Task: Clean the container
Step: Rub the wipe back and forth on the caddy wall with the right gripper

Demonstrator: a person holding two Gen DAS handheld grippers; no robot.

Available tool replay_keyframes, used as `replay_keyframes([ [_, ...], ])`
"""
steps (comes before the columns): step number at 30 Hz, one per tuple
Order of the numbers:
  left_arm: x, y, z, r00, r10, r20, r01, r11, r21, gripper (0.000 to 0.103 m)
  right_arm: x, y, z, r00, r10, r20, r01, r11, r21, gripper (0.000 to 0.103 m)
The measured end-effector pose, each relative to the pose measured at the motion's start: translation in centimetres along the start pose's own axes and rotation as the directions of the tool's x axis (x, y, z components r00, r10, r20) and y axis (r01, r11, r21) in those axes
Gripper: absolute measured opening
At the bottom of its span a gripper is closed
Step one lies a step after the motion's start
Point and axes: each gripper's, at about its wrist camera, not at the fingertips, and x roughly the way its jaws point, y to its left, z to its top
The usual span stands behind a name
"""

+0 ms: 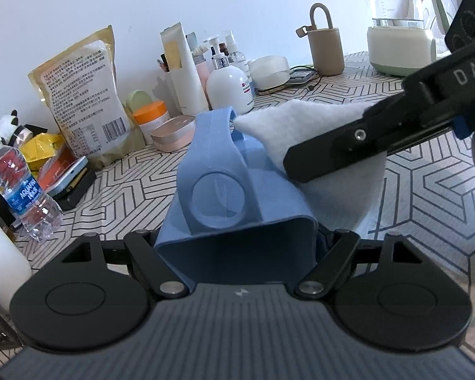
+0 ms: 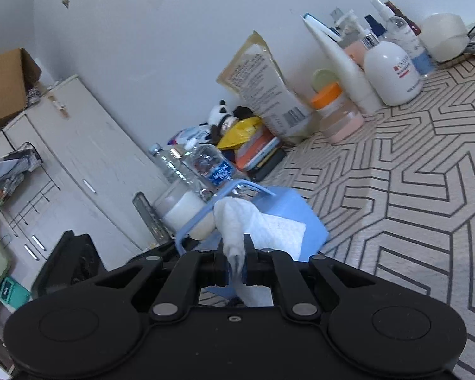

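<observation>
A blue plastic container [image 1: 224, 190] with a round hole in its side wall lies tilted between the jaws of my left gripper [image 1: 237, 240], which is shut on its near rim. My right gripper [image 1: 304, 164] comes in from the right, shut on a white cloth [image 1: 294, 123] that rests against the container's far part. In the right wrist view the right gripper [image 2: 236, 269] pinches the white cloth [image 2: 256, 224], which lies over the blue container [image 2: 288, 218] and its thin blue rim [image 2: 205, 209].
The patterned tablecloth [image 1: 427, 190] carries a snack bag [image 1: 85, 95], lotion bottles [image 1: 228, 85], an orange-lidded jar [image 1: 150, 117], a water bottle [image 1: 22, 190], a beige flask [image 1: 326, 47] and a kettle [image 1: 399, 28]. A white cabinet [image 2: 79, 145] stands left of the table.
</observation>
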Motion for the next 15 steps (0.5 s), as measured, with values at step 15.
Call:
replay_keyframes([
  [15,0.1,0.3,0.0,1.0,0.005,0.003,-0.005,1.0,0.01,0.078,0.4,1.9,-0.5,0.991,0.125,-0.051,-0.128,0.989,-0.07,0.009],
])
